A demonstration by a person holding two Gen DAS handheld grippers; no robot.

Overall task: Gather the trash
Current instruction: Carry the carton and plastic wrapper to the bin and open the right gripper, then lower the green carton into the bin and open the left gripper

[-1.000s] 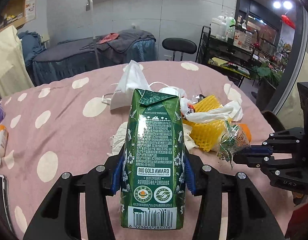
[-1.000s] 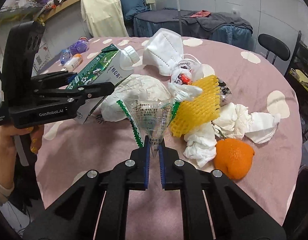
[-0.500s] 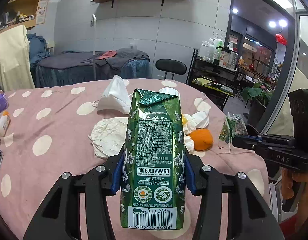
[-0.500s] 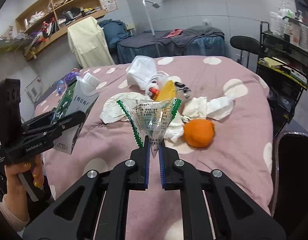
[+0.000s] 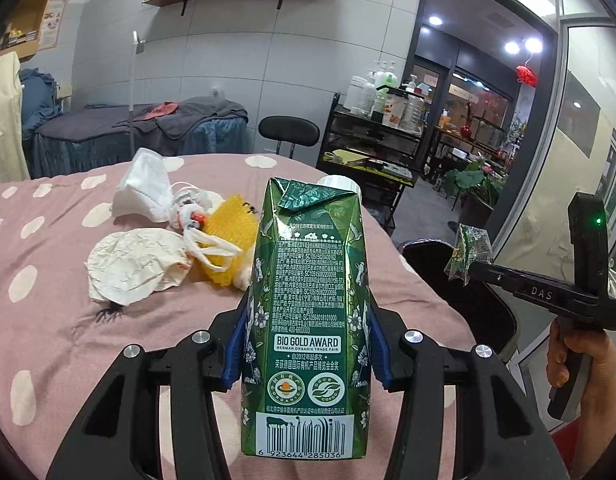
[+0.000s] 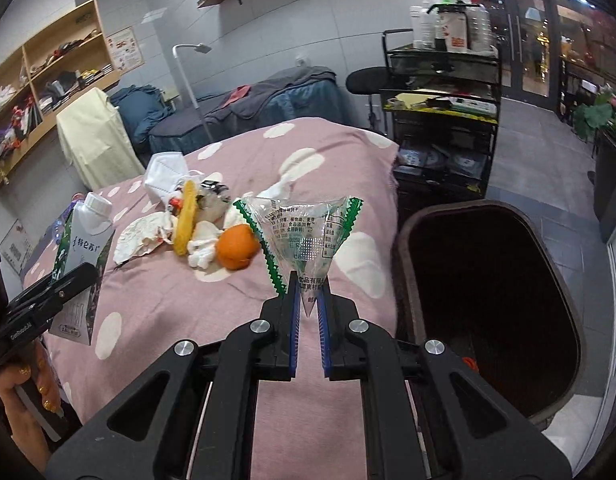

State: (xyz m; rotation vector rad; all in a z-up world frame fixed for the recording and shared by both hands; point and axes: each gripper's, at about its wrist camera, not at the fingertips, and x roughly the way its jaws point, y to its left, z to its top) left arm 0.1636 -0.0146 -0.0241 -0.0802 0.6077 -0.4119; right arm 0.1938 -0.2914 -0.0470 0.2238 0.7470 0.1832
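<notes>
Jaws of left gripper (image 5: 304,344) clamped on green milk carton (image 5: 306,312), blue pads pressed against both side walls; carton upright, barcode lowest, white cap at top rear. Jaws of right gripper (image 6: 308,312) pinched nearly together on lower tip of clear snack wrapper (image 6: 304,236) with green serrated edges; wrapper fanned open above the pads. Same wrapper (image 5: 468,250) seen from left wrist view, carried out past the right edge of the tabletop, above dark trash bin (image 5: 460,280). Bin opening (image 6: 488,300) directly beside the right edge of the pink dotted tablecloth (image 6: 228,312). Left gripper and carton (image 6: 84,256) held over the left part of the tabletop in the right wrist view, one hand (image 6: 24,408) on its grip. Other hand (image 5: 580,364) wrapped around right gripper handle.

Remaining trash grouped near the tabletop centre: white face mask (image 5: 142,188) toward the far edge, crumpled paper (image 5: 132,264) beside yellow foam net (image 5: 224,240), orange (image 6: 236,246) nearest the bin side, white tissue (image 6: 202,256) touching the orange.
</notes>
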